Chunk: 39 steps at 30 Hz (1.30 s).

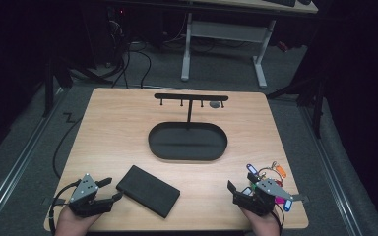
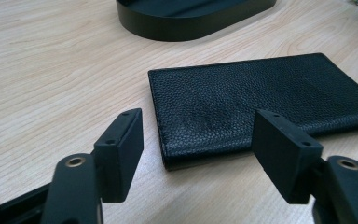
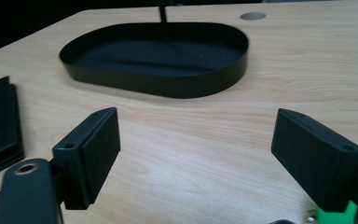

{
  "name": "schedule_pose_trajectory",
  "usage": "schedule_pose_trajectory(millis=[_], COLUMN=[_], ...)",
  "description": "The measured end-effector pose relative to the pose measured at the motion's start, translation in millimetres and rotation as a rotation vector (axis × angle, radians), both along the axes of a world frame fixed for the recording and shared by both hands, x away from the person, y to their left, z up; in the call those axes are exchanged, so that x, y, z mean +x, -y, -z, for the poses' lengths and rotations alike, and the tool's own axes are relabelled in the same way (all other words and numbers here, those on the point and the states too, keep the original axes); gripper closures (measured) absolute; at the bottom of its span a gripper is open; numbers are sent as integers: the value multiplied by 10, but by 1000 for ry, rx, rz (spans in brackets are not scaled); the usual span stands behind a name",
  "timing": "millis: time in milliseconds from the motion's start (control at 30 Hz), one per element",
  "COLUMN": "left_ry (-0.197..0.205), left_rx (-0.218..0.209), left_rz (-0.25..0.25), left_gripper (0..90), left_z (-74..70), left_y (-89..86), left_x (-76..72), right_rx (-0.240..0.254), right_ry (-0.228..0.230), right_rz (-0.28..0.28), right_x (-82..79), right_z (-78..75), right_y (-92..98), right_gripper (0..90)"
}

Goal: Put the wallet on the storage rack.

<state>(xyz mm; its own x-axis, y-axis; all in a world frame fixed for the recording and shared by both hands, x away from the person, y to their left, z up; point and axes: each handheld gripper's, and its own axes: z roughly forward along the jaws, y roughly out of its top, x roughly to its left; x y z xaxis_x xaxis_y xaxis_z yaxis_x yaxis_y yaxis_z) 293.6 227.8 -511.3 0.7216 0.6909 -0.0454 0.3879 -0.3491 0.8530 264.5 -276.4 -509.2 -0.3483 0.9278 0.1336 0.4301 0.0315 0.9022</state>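
At the bottom left of the high view, the left gripper [image 1: 112,189] rests on the table [image 1: 108,128], jaws spread and empty, just beside a black wallet [image 1: 148,191] at lower centre. At the bottom right, the right gripper [image 1: 240,183] also stands spread, empty, beside a bunch of keys [image 1: 270,173]. Farther back, at centre frame, sits an oval tray [image 1: 187,141] with a hook stand [image 1: 191,97].

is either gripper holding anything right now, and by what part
Nothing is held. The left gripper is open, its jaws standing apart just short of the black wallet. The right gripper is open over bare table.
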Motion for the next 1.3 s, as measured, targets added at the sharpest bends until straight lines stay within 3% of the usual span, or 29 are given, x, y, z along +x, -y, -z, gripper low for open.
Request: schedule_pose_trajectory(millis=[200, 533, 1300], left_ry=[-13, 5, 3], left_rx=[22, 45, 55], left_rz=[11, -39, -49], left_gripper=[389, 479, 468], left_z=[46, 54, 66], left_y=[34, -8, -18], left_x=[-4, -9, 3], right_rx=[-21, -56, -56], right_ry=[-8, -21, -31], right_rz=[-46, -118, -110], right_x=[23, 25, 27], right_z=[-11, -33, -14], right_y=[-103, -284, -257], right_gripper=[204, 235, 245])
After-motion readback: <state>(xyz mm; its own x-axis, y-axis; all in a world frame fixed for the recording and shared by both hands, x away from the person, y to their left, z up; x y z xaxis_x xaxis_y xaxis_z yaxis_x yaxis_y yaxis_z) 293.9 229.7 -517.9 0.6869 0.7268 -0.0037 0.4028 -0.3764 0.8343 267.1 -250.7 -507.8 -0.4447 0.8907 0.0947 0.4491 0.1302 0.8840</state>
